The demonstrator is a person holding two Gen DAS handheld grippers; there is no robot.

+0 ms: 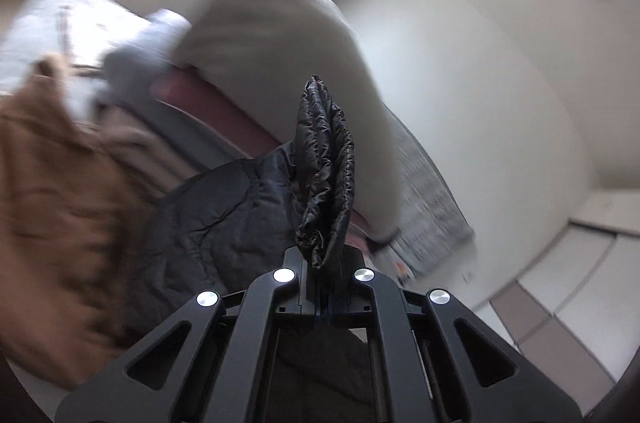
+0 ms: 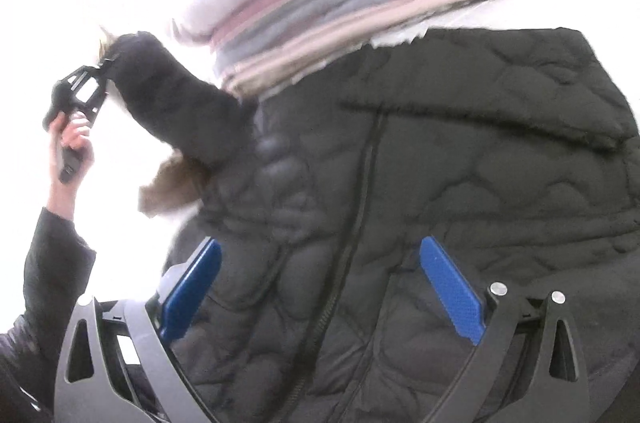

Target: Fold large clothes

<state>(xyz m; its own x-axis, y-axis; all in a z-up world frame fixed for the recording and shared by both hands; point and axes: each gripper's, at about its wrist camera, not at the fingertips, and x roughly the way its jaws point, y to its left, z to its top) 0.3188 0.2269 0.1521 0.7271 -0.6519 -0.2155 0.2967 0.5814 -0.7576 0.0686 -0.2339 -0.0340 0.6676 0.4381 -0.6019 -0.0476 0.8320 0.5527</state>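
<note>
Handling: judging by its puffy quilting, the coat (image 2: 420, 183) should be light, soft and slick-shelled, bulky to crease and likely to slide out of a thin pinch.
Hold: cuffs, hem corners or the zip (image 2: 360, 183) edge look best, where the fabric bunches thick.
Left tongs (image 1: 322, 263): clamped on a bunched cuff (image 1: 326, 159), raised clear of the coat body.
Right tongs (image 2: 320, 287): jaws spread wide, blue pads (image 2: 452, 295) either side of the zip, just over the coat front; nothing pinched.
Coat: spread under the right tongs, a folded stack (image 2: 340, 7) beyond it.
Left view only: grip detail, brown fur (image 1: 52, 191) left of the tongs.
Right view only: whole coat front, the hand (image 2: 74, 143) lifting the sleeve (image 2: 172, 95).
</note>
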